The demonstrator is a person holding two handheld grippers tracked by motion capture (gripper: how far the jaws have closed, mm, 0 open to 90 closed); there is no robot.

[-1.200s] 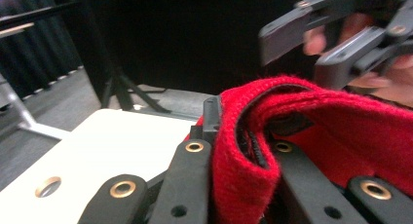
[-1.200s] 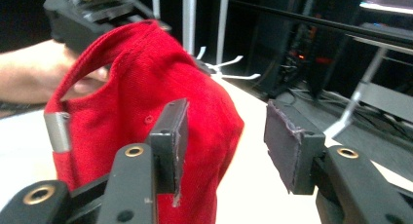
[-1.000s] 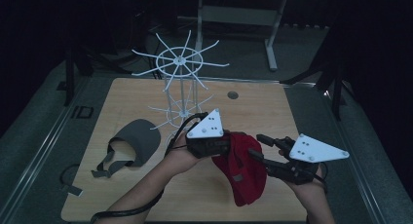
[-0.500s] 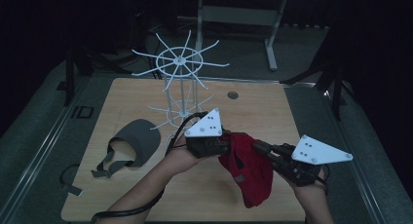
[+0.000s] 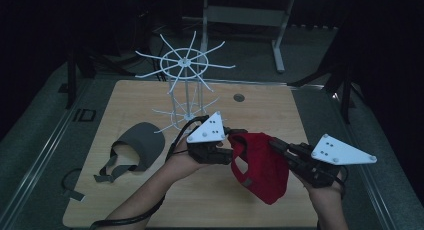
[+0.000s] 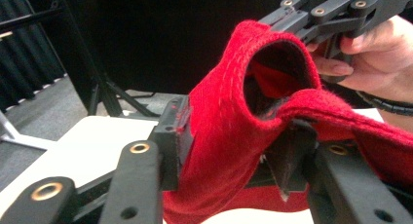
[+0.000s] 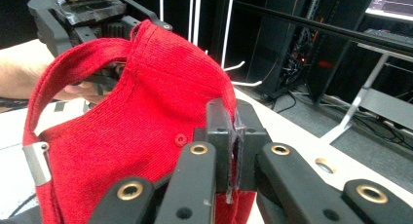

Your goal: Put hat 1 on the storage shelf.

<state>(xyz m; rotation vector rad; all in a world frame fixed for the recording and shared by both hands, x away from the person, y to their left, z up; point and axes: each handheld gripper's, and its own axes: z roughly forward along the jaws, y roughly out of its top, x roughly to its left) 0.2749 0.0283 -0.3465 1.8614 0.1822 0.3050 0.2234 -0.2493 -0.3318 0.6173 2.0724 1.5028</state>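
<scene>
A red cap (image 5: 260, 167) hangs in the air above the near half of the wooden table (image 5: 280, 115), held between the two grippers. The left gripper (image 5: 227, 151) is clenched on the cap's left side; in the left gripper view red fabric (image 6: 229, 136) is pinched between the jaws. The right gripper (image 5: 275, 146) is clamped on the cap's right edge, its jaws closed on a thin fold in the right gripper view, where a metal buckle (image 7: 36, 163) shows on the cap's strap.

Left of the cap a grey cap (image 5: 135, 147) lies flat on the table, well apart from it. Beyond the cap stands a white wire rack (image 5: 186, 85) with radiating arms, and bare tabletop spreads to the rack's right around a small round hole (image 5: 238, 97). The near table edge below the cap is open. Left of the grey cap, on the floor, faint "ID" lettering (image 5: 83, 115) is readable. Behind the rack the room is dark, with a metal stand (image 5: 250, 15).
</scene>
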